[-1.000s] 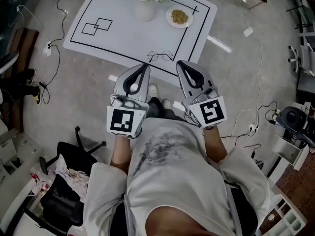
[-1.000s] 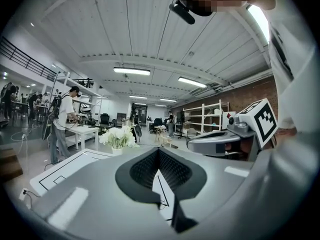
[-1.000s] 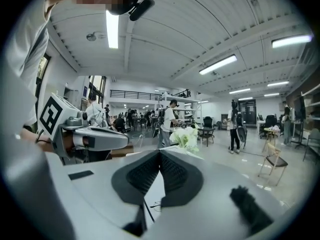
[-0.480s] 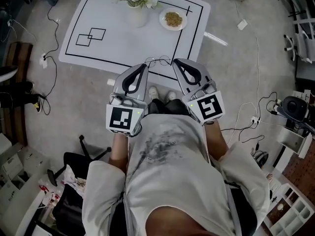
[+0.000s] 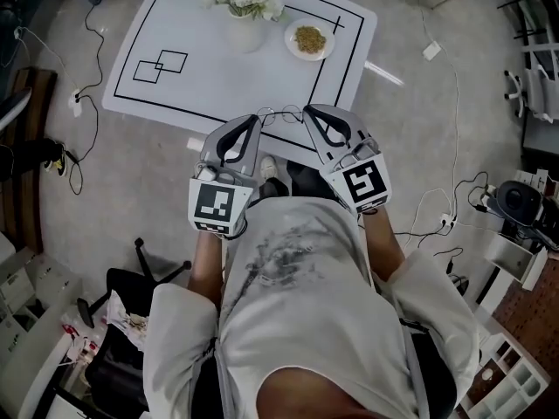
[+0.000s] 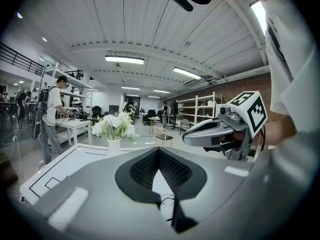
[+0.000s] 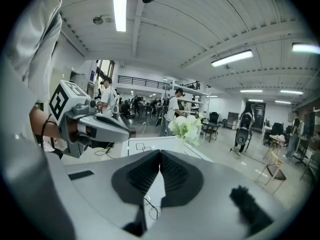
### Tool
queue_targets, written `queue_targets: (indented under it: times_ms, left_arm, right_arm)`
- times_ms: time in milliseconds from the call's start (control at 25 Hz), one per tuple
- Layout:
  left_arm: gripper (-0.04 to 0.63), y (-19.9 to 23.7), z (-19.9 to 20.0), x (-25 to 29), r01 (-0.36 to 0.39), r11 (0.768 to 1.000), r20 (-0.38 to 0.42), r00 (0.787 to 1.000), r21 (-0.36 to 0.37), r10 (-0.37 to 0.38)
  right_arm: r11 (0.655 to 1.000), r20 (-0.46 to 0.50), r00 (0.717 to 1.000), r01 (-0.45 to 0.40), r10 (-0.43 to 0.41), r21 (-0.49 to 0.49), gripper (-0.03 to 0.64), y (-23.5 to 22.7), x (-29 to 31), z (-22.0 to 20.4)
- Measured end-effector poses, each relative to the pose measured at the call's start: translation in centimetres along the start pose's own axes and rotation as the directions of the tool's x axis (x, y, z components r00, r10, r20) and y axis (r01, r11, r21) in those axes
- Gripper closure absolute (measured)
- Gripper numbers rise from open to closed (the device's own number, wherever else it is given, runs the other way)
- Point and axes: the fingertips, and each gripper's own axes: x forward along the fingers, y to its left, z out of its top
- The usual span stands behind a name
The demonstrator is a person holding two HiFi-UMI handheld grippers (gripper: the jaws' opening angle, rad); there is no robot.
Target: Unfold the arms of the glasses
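the glasses (image 5: 279,113) lie on the white table (image 5: 218,68) at its near edge, just beyond and between the two gripper tips, their long axis running left to right along that edge. the left gripper (image 5: 248,122) points at their left end and the right gripper (image 5: 312,112) at their right end, neither clearly the nearer. each gripper's jaws are pressed together at the tips with nothing pinched; through the slit below each pair of tips the wire frames show on the tabletop. whether the arms are folded is too small to tell. no brand or writing can be read: the cubes carry only black-and-white square patterns.
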Motion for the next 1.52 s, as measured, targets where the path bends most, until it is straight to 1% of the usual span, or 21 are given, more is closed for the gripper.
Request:
queue_targets:
  times_ms: [360,640,840,1240,1520]
  left_arm:
    - [0.586,0.7,-1.0,1.9,-0.024,1.000,-0.020,1.000,-0.003,0.024]
    - [0.586,0.6,-2.2,3.0,-0.007,1.000,-0.051,0.999,0.002,0.007]
    - [0.586,0.3,-3.3,3.8,0.014,1.000,-0.093,0.996,0.023,-0.011]
    - [0.586,1.1,-6.3,5.2,0.022,0.998,-0.191,0.982,0.065,-0.009]
    - [0.584,1.7,-8.7,5.8,0.036,0.998,-0.249,0.968,0.052,-0.022]
  right_arm:
    - [0.997,-0.031,0.997,-0.068,0.068,-0.018,0.600,-0.7,1.6,-1.1]
    - [0.996,-0.056,0.995,-0.088,0.086,-0.029,0.600,-1.0,2.3,-2.4]
    - [0.994,-0.087,0.992,-0.099,0.095,-0.043,0.600,-1.3,2.6,-3.8]
    - [0.991,-0.153,0.982,-0.121,0.110,-0.063,0.600,-1.7,4.0,-6.5]
    - [0.986,-0.207,0.970,-0.145,0.125,-0.081,0.600,-1.8,5.0,-8.5]
